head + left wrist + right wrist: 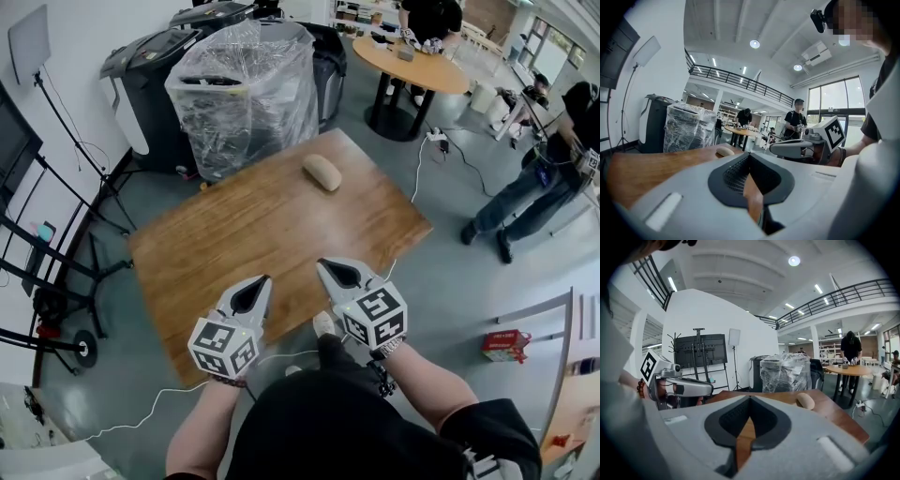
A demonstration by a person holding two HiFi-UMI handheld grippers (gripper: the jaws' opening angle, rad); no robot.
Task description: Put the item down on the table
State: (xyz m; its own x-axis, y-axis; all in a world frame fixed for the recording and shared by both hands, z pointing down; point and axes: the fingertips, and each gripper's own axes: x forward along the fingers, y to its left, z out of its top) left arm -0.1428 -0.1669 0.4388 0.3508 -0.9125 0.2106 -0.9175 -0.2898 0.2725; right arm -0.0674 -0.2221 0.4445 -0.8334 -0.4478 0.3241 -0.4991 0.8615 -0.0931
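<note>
Tan oval item (322, 172): lies alone on the wooden desk (244, 244), upper centre of the head view, near the far corner. Left gripper (255, 289) and right gripper (336, 272): lower centre, over the near edge, jaws closed together on nothing, well apart from the item. Plastic-wrapped bundle (246, 89): beyond the desk, top centre.
</note>
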